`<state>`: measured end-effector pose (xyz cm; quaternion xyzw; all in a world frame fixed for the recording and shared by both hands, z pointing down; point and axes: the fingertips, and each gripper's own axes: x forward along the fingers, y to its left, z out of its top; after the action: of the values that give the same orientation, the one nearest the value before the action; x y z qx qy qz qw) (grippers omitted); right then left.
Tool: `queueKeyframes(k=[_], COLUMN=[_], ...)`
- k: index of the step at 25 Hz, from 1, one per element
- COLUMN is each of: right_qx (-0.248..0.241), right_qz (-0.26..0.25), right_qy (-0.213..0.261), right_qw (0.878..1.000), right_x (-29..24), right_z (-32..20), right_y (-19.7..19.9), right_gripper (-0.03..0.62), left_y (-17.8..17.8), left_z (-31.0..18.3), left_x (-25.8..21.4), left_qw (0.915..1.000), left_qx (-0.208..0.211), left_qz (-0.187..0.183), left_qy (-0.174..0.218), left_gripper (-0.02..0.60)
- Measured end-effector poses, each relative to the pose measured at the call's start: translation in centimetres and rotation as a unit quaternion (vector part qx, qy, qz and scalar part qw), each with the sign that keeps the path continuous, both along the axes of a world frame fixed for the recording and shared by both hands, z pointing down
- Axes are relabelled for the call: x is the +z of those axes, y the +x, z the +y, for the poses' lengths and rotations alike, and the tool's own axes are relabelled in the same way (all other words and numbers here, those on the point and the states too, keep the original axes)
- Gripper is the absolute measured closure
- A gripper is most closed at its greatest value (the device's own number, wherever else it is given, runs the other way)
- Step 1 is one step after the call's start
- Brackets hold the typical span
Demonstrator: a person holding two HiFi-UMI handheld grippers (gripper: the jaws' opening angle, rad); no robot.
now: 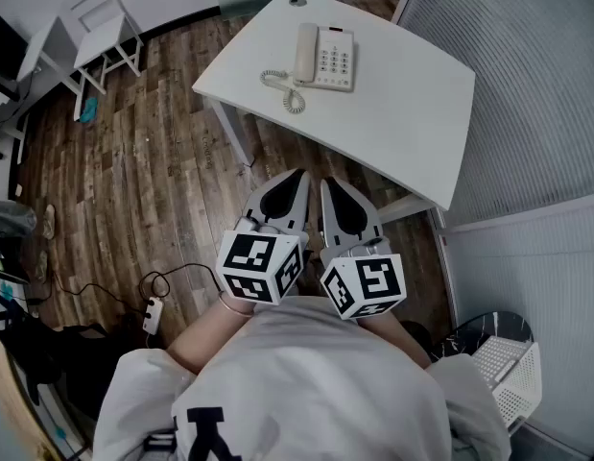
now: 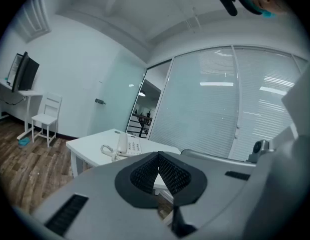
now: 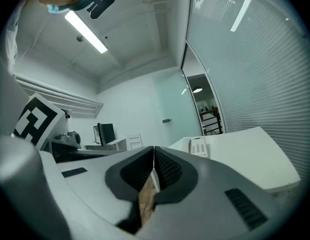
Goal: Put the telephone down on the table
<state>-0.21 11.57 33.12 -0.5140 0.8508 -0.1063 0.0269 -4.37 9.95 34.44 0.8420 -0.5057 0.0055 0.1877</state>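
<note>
To my left, 1 white wooden slat-back chair point(image 1: 100, 17) stands on the brown wood-plank floor point(image 1: 153, 152), and a small teal object point(image 1: 88, 111) lies just beside its legs. Nearer me, a white power strip point(image 1: 153, 315) lies on the planks with a black cable point(image 1: 158, 277) looped beside it. At my right, a white mesh basket point(image 1: 512, 373) sits beside a black marbled round top point(image 1: 484, 327). Past the chair, 1 dark flat monitor point(image 2: 25, 74) stands on a white desk point(image 2: 32, 93).

Count, one pass:
- Telephone point(image 1: 325, 58): one.
- White table point(image 1: 402, 123): one.
- Grippers: two, the left gripper point(image 1: 297, 175) and the right gripper point(image 1: 328, 183).
- White chair point(image 1: 100, 22): one, far left.
- Power strip point(image 1: 153, 315): one, on the floor near left.
- White basket point(image 1: 512, 373): one, near right.
</note>
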Motion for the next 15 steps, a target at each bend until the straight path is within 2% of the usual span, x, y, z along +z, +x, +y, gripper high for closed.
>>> queueKeyframes(k=[9,15], right_qx=[0.008,-0.001], right_qz=[-0.002,0.000], right_qy=[-0.004,-0.008], right_qw=[1.000,1.000], right_x=[0.5,0.8], right_z=[7.2,12.3], right_y=[4.3,5.7], right_gripper=[0.566,0.566], left_y=[3.9,5.7], left_z=[7.5,12.8], left_x=[0.5,0.7], left_qw=[1.0000,1.0000], left_qx=[0.002,-0.005], left_qz=[-0.005,-0.005], left_qy=[0.000,0.000], left_gripper=[0.577,0.577])
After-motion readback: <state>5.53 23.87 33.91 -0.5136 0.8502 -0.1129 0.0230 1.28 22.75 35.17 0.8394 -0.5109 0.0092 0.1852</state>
